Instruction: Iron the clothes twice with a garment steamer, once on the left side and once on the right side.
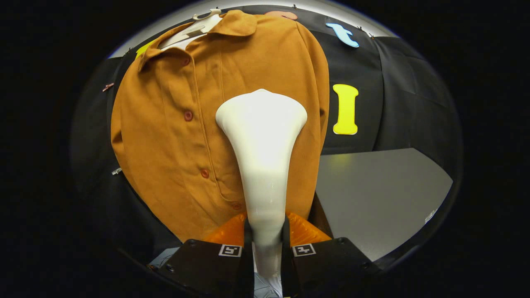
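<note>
A mustard-brown button-up shirt (174, 124) hangs on a white hanger (194, 27) against the booth wall, its button placket running down left of centre. My gripper (266, 231) is shut on the handle of a white garment steamer (261, 136), both fingers pressing its narrow neck. The steamer's wide head rises beyond the fingers and lies over the shirt's right half, about mid-height. Whether the head touches the cloth is hidden by the head itself.
A grey tabletop (381, 190) lies to the right of the shirt, below the black cloth wall (405, 103). Small clips (108, 87) pin the cloth on the left.
</note>
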The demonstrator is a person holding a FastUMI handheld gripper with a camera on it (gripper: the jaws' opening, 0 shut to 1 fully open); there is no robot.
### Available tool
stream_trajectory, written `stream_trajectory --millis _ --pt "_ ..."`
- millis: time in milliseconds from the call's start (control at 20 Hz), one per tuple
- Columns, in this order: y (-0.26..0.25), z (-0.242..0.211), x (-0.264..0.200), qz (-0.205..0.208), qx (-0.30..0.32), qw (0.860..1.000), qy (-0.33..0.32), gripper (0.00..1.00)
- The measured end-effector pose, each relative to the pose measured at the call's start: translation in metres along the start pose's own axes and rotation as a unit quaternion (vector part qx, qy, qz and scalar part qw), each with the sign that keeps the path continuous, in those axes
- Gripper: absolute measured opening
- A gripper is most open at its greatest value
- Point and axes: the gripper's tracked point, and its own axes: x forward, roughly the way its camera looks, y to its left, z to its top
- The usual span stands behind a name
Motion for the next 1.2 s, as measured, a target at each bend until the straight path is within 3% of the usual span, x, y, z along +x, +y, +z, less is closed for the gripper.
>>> stream_trajectory --millis 700,1200 --pt "-0.004 -0.137 0.024 0.01 0.006 0.998 0.057 0.29" --pt "-0.012 -0.242 0.03 0.003 -0.015 0.987 0.158 0.29"
